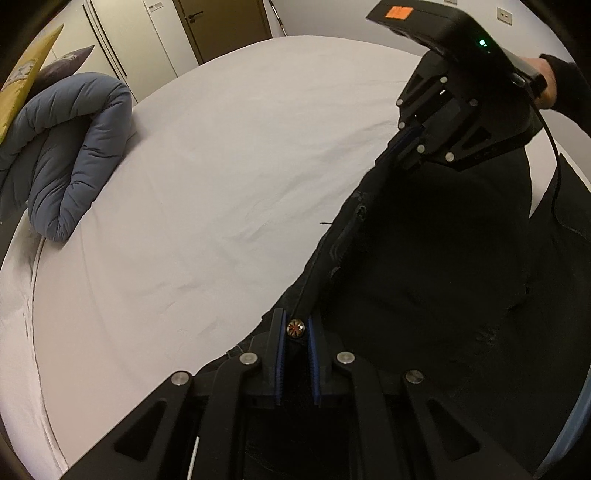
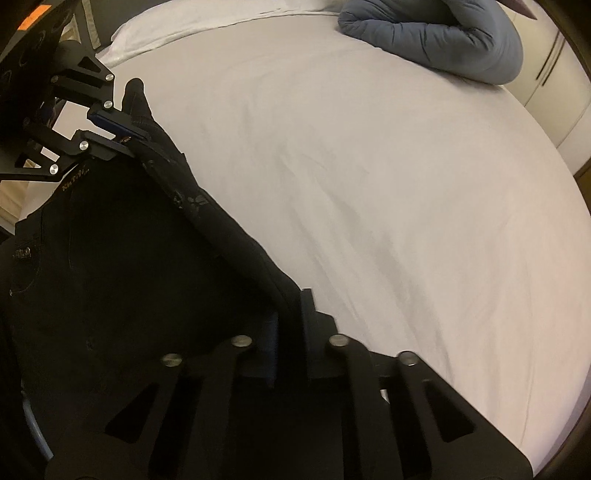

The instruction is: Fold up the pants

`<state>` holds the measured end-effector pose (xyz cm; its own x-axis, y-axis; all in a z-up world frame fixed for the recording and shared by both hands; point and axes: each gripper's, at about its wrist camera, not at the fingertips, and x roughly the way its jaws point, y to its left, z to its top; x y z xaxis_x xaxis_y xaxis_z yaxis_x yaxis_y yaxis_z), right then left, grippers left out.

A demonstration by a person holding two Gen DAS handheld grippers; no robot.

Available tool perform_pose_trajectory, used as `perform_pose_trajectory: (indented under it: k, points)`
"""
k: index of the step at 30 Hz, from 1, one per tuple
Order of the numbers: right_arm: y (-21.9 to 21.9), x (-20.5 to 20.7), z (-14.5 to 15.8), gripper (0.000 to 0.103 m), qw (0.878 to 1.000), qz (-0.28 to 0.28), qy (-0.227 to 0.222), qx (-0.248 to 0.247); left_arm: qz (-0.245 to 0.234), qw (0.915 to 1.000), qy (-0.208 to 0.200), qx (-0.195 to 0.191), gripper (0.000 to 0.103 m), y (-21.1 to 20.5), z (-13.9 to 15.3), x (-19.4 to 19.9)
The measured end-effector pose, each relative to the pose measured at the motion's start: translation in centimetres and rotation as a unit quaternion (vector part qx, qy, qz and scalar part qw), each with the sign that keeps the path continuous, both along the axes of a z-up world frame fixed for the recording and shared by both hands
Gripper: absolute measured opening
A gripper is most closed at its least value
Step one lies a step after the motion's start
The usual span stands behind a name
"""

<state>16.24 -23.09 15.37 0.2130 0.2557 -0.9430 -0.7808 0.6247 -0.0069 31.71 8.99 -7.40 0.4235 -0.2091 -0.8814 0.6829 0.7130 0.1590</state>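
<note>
Black pants (image 1: 436, 258) hang stretched by the waistband between my two grippers above a white bed sheet (image 1: 221, 166). My left gripper (image 1: 295, 325) is shut on the waistband beside its metal button (image 1: 296, 328). My right gripper (image 1: 406, 147) shows at the upper right of the left wrist view, shut on the waistband's other end. In the right wrist view, my right gripper (image 2: 290, 314) clamps the waistband of the pants (image 2: 129, 258), and my left gripper (image 2: 122, 129) grips the far end at the upper left.
A folded blue-grey duvet (image 1: 70, 151) lies at the bed's edge, also in the right wrist view (image 2: 443, 37). Pillows (image 1: 33, 70) sit behind it. Wardrobe doors (image 1: 122, 37) and a brown door (image 1: 221, 22) stand beyond the bed.
</note>
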Motion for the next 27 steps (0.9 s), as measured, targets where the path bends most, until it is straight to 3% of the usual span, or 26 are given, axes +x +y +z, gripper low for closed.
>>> perform_pose_trajectory:
  k: [6,16,22,27]
  points:
    - [0.7,-1.9,1.5,0.002,0.999,-0.02,-0.03,0.038,0.006,0.9999,-0.002,-0.012,0.011,0.6,0.4,-0.7]
    - [6.2,-8.0,3.0,0.002,0.995,0.072,-0.036,0.052,-0.006,0.9999,-0.004,-0.014,0.011,1.6,1.3,-6.3]
    - [8.5,-13.9,3.0,0.002,0.989,0.144,-0.037,-0.005,-0.036,0.9993,0.005,0.0,0.011,1.9,1.0,-11.1]
    - [10.2,-21.4,1.9,0.002,0.967,0.235,-0.059,-0.078,-0.099,0.9937,-0.006,0.052,0.011,-0.1,-0.4,-17.2]
